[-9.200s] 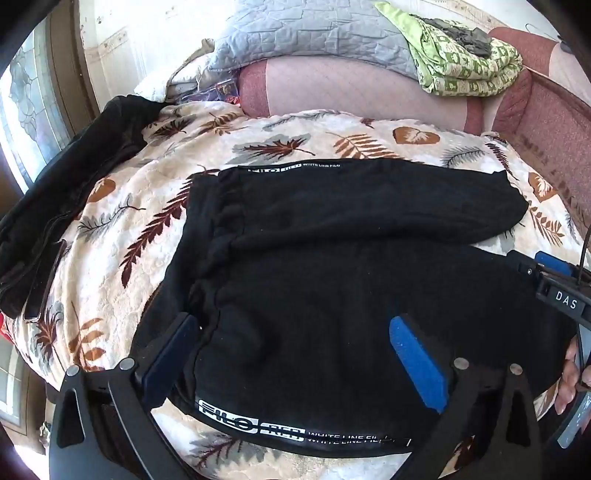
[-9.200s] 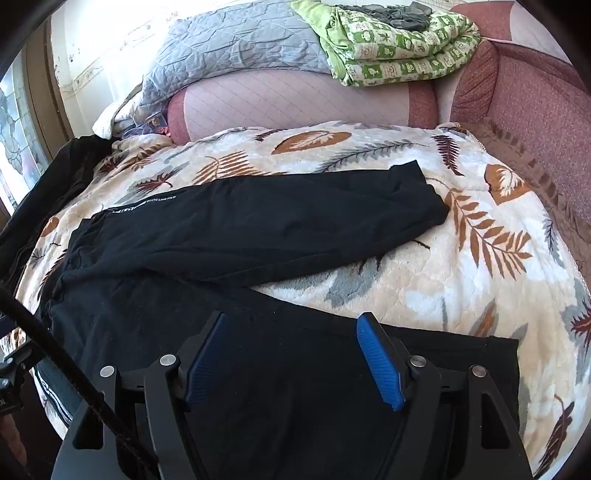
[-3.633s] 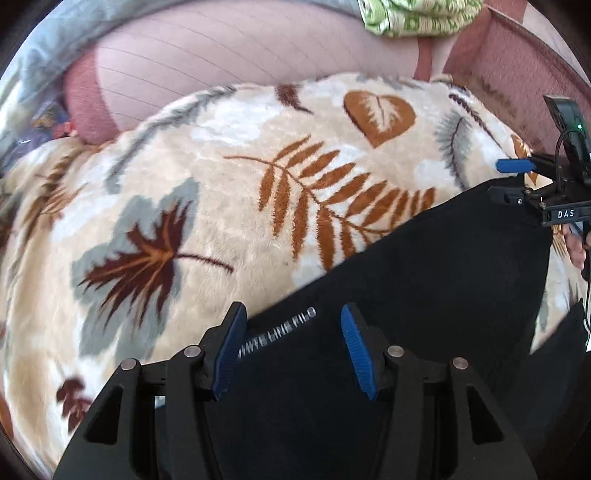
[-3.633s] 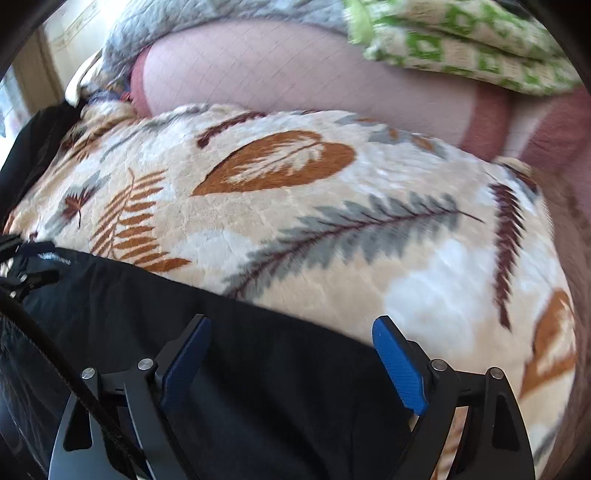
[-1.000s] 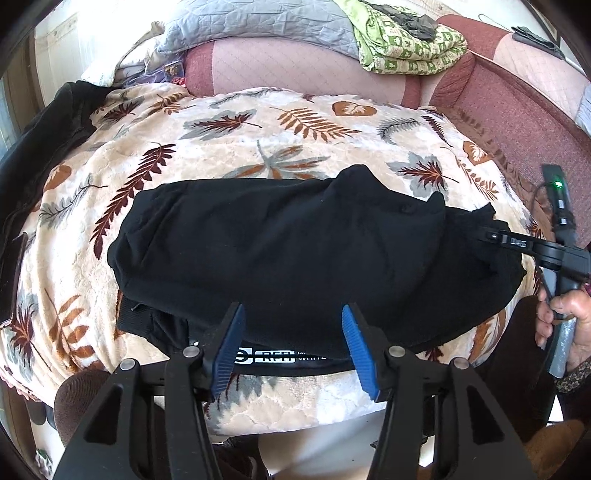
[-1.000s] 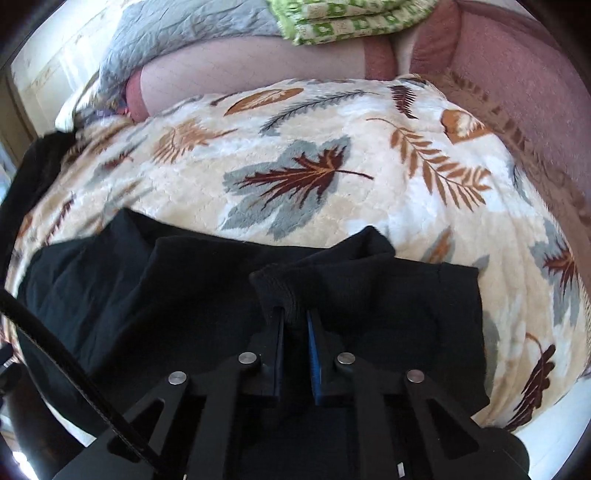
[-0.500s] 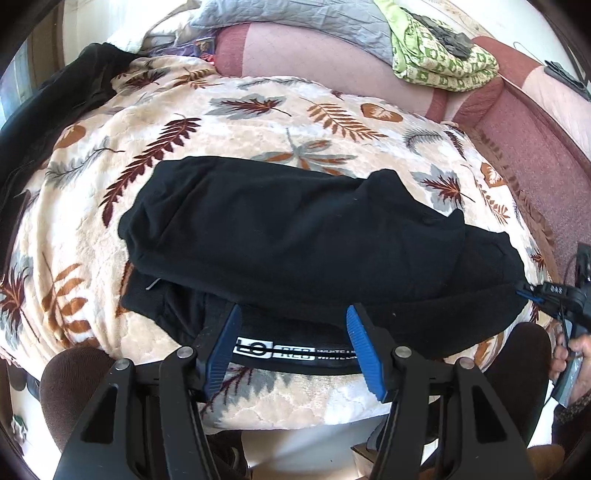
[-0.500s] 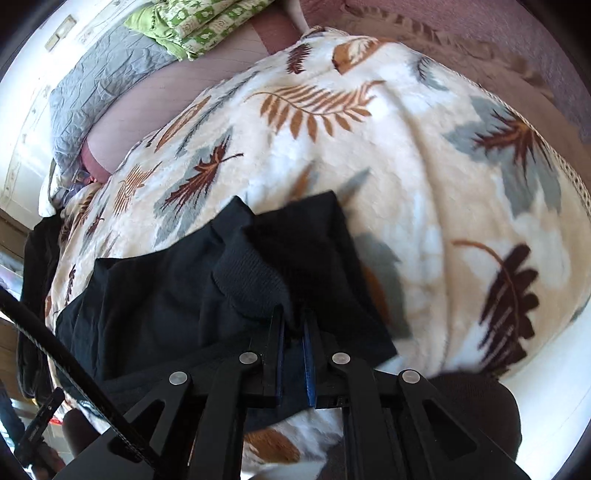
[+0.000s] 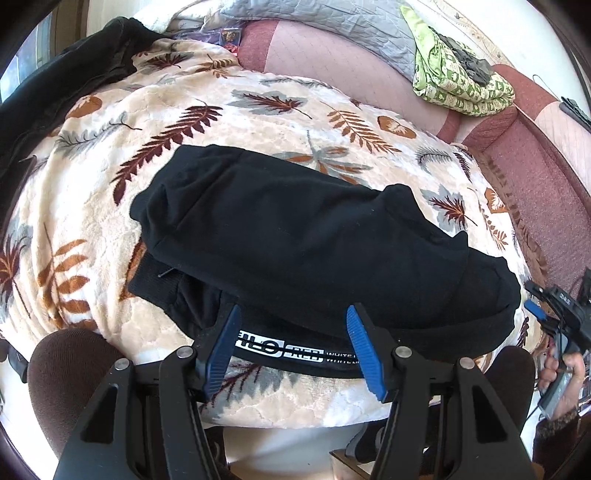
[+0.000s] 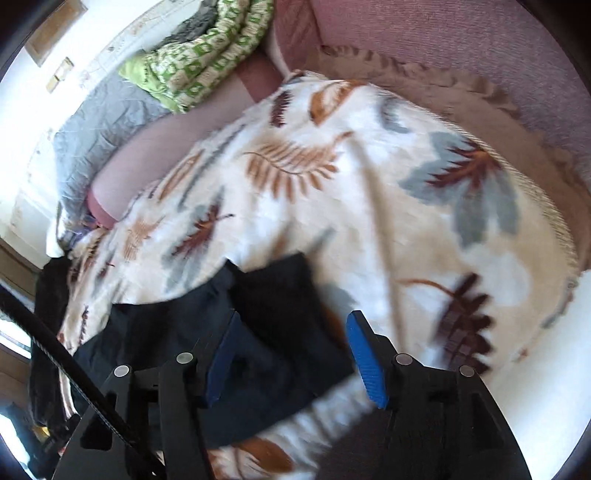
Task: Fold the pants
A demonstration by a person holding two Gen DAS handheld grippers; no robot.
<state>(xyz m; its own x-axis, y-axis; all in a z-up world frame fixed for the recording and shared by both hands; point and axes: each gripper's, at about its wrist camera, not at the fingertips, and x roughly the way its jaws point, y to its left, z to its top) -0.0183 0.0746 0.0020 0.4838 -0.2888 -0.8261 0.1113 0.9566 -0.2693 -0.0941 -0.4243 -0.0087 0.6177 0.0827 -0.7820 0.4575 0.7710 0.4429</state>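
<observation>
The black pants (image 9: 306, 251) lie folded lengthwise on the leaf-print blanket (image 9: 110, 177), one leg over the other, with a white logo strip at the near edge. My left gripper (image 9: 293, 349) is open and empty, just over that near edge. My right gripper (image 10: 295, 356) is open and empty over the cuff end of the pants (image 10: 273, 332). It also shows at the right edge of the left wrist view (image 9: 550, 310). The right wrist view is blurred.
A black jacket (image 9: 55, 85) lies at the far left. A grey quilt (image 9: 332, 33) and a green patterned blanket (image 9: 454, 81) rest on the pink sofa back (image 9: 332, 74). My knees (image 9: 70, 376) are at the sofa's near edge.
My right gripper has opened and let go of the pants cuff, then swung to the right. My left gripper has stayed open and shifted slightly.
</observation>
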